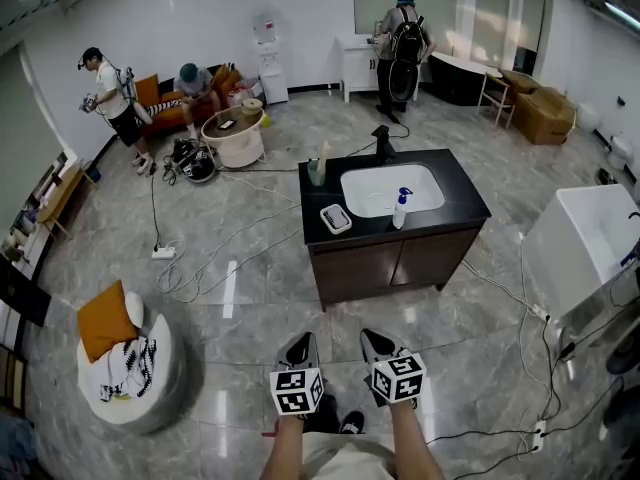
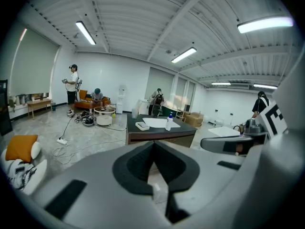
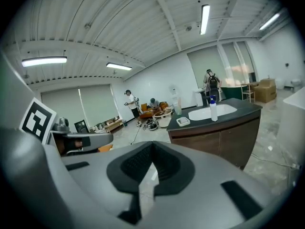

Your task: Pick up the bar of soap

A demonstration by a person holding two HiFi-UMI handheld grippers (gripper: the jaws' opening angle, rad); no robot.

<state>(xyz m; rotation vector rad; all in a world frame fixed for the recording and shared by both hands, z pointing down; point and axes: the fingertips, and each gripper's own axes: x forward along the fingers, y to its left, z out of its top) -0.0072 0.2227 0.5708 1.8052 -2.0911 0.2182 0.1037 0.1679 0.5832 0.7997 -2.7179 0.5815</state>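
Head view, soap (image 1: 336,218) in white dish (image 1: 324,213)

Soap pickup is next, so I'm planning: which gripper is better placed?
Probably left: the soap sits at the left front corner of the counter, more directly ahead of the left gripper.

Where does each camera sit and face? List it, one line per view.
Head view: on the person's head, looking steeply down at floor and sink cabinet; both forearms, left gripper and right gripper show.
Left gripper view: on the left gripper, looking along its shut jaws at the cabinet; right gripper at right edge.
Right gripper view: on the right gripper, along its shut jaws, cabinet to the right; left gripper at left.
Shared: all three show the cabinet's spray bottle.
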